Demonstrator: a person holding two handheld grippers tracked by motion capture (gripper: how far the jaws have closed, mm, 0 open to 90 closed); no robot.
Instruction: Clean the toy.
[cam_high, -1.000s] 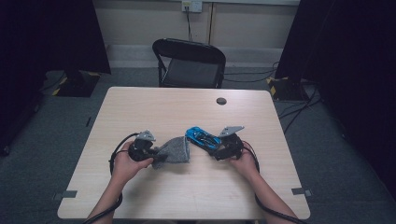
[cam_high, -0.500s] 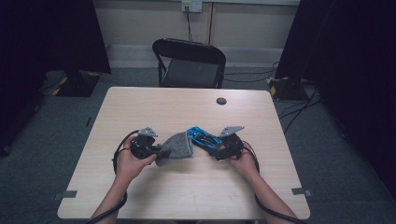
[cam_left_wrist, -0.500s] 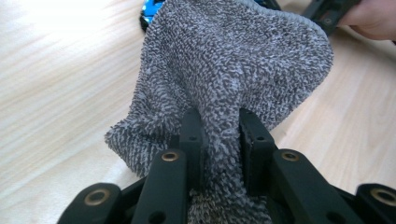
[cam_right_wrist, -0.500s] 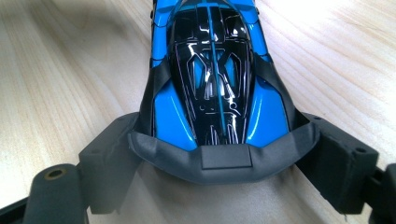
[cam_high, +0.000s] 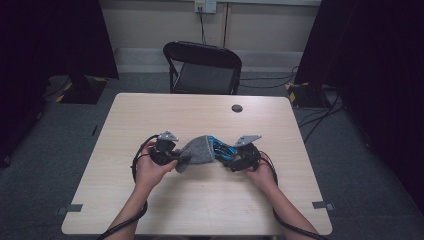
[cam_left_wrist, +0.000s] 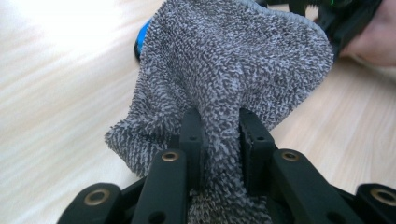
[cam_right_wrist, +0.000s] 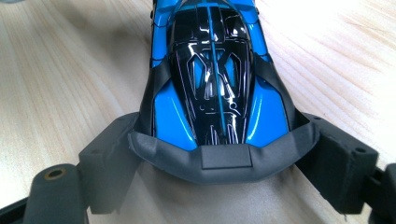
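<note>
The grey cloth (cam_left_wrist: 224, 60), soft and limp, is pinched at a bunched fold by the left gripper (cam_left_wrist: 219, 135) and draped over the toy car (cam_right_wrist: 215, 74); the car, glossy, light and probably slippery, is clamped at its rear flanks on the table (cam_high: 150, 115) by the right gripper (cam_right_wrist: 219, 158).

Left forearm: I see it come in from the bottom edge, angled up toward the middle.
Left hand-held gripper (cam_high: 176, 159): in my left hand, lying level, pointing right; jaws pinched tight on a fold of grey terry cloth (cam_left_wrist: 224, 70).
Right forearm: I see it enter bottom right, angled up and inward.
Right hand-held gripper (cam_high: 231, 160): level, pointing left at the other; jaws clamped on the tail end of a blue toy car (cam_right_wrist: 215, 74).
</note>
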